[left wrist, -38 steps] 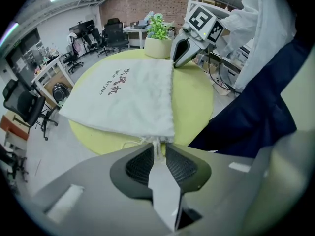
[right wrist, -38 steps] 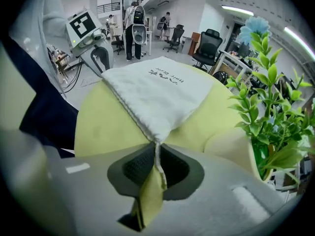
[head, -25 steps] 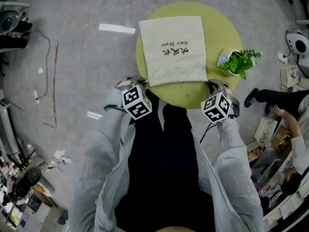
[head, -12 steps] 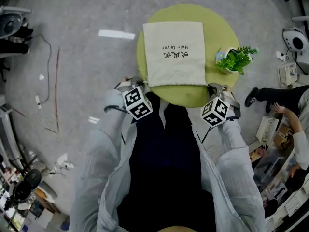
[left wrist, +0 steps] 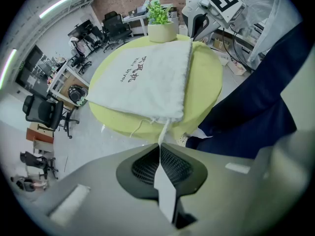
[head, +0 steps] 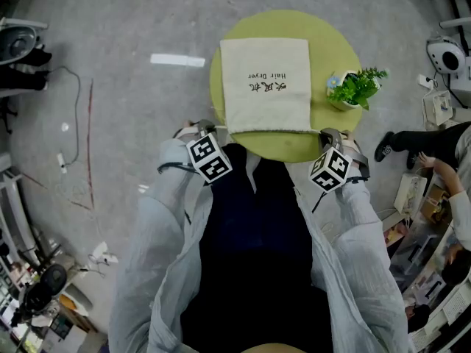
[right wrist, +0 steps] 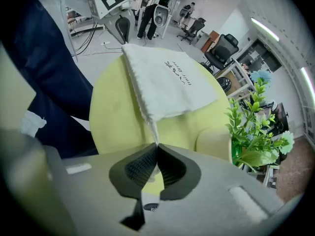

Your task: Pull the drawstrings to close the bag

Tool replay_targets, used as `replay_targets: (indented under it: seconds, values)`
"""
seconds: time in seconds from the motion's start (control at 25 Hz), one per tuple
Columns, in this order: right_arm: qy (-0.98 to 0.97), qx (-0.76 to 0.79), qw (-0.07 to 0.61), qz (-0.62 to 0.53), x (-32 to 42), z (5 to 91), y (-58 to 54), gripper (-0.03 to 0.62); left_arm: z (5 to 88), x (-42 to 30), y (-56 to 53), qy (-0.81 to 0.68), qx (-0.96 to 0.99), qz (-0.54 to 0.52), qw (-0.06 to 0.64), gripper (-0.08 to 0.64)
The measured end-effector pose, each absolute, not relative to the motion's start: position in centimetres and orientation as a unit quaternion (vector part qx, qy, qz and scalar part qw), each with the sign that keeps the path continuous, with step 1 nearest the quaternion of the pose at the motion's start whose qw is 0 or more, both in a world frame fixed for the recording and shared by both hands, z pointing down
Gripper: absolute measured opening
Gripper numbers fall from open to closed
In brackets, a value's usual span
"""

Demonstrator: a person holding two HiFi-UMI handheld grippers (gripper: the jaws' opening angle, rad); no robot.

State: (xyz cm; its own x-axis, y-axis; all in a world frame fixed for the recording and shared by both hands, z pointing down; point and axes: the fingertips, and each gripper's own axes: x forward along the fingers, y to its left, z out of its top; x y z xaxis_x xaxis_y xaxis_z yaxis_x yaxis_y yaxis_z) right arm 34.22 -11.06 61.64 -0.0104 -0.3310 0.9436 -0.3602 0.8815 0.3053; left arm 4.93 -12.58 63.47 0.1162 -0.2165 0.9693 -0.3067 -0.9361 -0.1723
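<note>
Nearest the person, the left gripper (left wrist: 160, 145) has its jaws pressed together, pinching the left drawstring (left wrist: 163, 130), a white cord that runs from the bag's near left corner. The right gripper (right wrist: 156, 145), likewise closed, pinches the right drawstring (right wrist: 153, 131) at the bag's near right corner. Both grippers point steeply down, just off the near edge of the round yellow-green tabletop (head: 335, 46). The cream bag (head: 266, 83) lies flat across the middle of the tabletop, its gathered mouth along the near edge and its printed face up. A potted plant (head: 356, 87) stands at the right edge, apart from the bag.
</note>
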Motion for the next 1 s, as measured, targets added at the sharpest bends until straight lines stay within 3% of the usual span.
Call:
replay_targets:
  seconds: [1.0]
  values:
    - [-0.683, 0.244, 0.689, -0.001, 38.1, 61.0, -11.1, 0.008, 63.8, 0.1, -14.5, -0.194, 0.706, 0.681, 0.016, 0.026]
